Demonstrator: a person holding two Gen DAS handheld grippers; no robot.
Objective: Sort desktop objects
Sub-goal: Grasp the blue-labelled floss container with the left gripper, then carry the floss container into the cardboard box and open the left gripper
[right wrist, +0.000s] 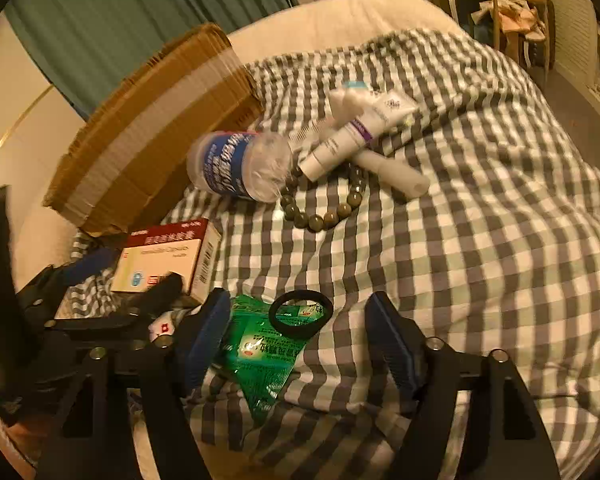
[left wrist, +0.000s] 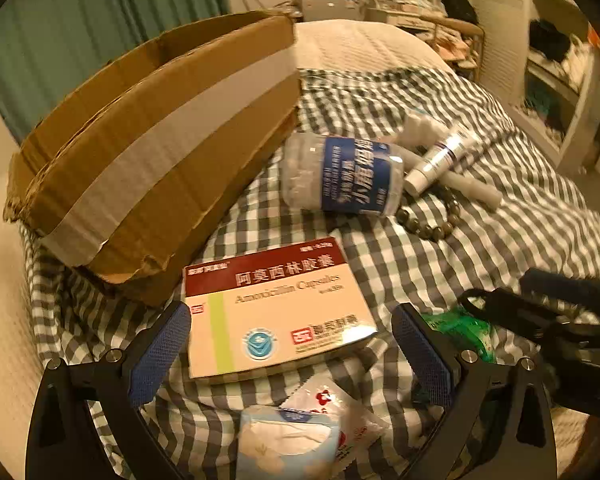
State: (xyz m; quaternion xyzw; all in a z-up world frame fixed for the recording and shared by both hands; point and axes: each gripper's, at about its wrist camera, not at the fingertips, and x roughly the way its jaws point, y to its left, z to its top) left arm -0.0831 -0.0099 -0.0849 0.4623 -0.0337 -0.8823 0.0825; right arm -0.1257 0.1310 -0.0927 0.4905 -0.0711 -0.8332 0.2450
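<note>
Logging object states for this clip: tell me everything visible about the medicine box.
The medicine box is a flat cardboard carton, cream with a dark red top band, a green stripe and "Amoxicillin Capsules" print. It looks closed, lies face up on the checked cloth, one corner by the cardboard box, between the open left gripper's fingers, ungripped.

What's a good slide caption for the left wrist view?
Open left gripper straddling an amoxicillin box on a checked blanket, beside a cardboard box.

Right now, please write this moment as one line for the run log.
left gripper: open, around medicine box | right gripper: open, over green sachet and black ring | cardboard box: nothing visible inside
</note>
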